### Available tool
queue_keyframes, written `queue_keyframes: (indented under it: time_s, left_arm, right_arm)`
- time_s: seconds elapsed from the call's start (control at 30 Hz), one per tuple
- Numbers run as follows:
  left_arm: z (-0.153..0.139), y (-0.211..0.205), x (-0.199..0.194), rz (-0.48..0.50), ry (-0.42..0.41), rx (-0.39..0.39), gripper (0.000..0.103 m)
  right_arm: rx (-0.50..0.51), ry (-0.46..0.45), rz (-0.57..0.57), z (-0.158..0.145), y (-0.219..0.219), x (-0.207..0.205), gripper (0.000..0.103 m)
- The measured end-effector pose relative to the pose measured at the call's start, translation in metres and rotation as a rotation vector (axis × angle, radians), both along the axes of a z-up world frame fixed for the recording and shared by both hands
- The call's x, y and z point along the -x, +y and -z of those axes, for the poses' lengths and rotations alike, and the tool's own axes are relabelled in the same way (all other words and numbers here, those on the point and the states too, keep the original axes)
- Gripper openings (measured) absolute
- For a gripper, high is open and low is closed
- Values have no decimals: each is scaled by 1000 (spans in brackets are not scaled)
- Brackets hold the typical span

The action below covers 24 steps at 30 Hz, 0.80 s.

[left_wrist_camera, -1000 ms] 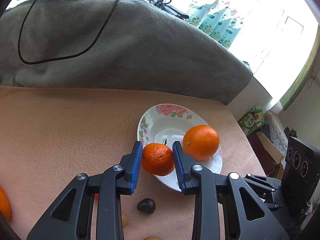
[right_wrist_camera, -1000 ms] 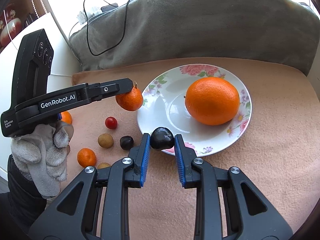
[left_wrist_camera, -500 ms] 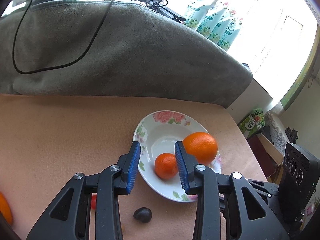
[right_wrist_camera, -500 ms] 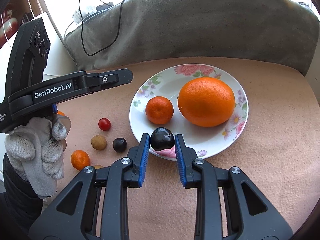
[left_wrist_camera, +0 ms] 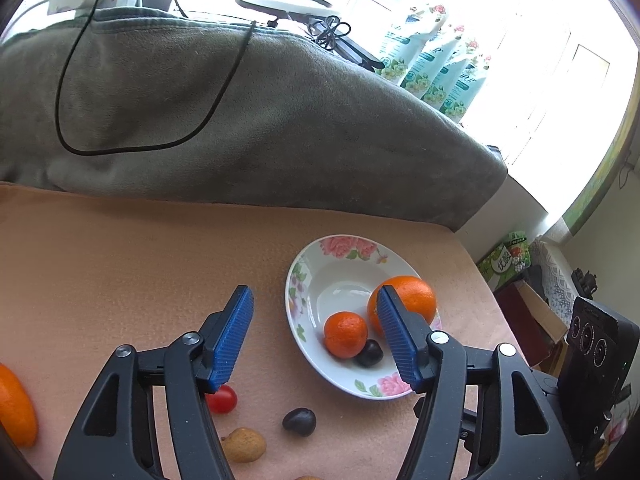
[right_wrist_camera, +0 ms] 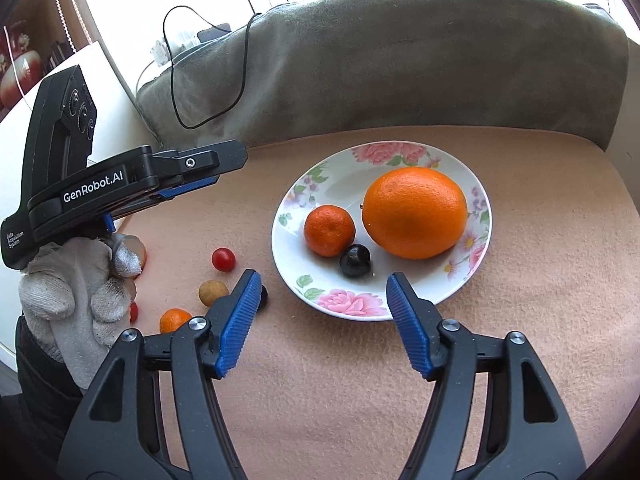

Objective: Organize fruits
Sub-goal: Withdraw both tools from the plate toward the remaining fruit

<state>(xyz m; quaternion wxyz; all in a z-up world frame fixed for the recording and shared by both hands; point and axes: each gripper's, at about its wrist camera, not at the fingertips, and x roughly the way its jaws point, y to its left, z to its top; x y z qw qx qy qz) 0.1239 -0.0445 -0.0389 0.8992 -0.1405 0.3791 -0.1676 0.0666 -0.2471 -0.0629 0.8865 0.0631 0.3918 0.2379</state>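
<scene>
A floral plate (right_wrist_camera: pixel 348 304) on the peach tablecloth holds a large orange (right_wrist_camera: pixel 414 212), a mandarin (right_wrist_camera: pixel 329 230) and a dark plum (right_wrist_camera: pixel 355 260), all touching or nearly so. My right gripper (right_wrist_camera: pixel 323 278) hovers at the plate's near rim, its jaws opening, with nothing pressed between the blue pads. My left gripper (left_wrist_camera: pixel 314 294) is also opening and holds nothing. Past it lie the plate (left_wrist_camera: pixel 340 248), the mandarin (left_wrist_camera: pixel 345 334), the plum (left_wrist_camera: pixel 369 353) and the orange (left_wrist_camera: pixel 412 296). From the right wrist, the left gripper (right_wrist_camera: pixel 230 162) shows side-on, left of the plate.
Loose fruit lies left of the plate: a cherry tomato (right_wrist_camera: pixel 223 259), a tan longan (right_wrist_camera: pixel 213 292), a small mandarin (right_wrist_camera: pixel 175 320), another dark fruit (left_wrist_camera: pixel 299 421) and an orange (left_wrist_camera: pixel 14 404). A gloved hand (right_wrist_camera: pixel 76 292) holds the left gripper. A grey blanket (left_wrist_camera: pixel 240 128) with a black cable borders the back.
The left gripper let go of the mandarin, which now rests in the plate. The right gripper let go of the dark plum, now beside it. Both pairs of jaws have spread wide.
</scene>
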Motion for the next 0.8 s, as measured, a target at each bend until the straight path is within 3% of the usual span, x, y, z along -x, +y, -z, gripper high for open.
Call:
queue_keyframes:
  time_s: [0.8]
  left_arm:
    - [-32, 89, 76, -183, -109, -52, 64]
  right_arm:
    - [-47, -9, -109, -9, 26, 9, 68]
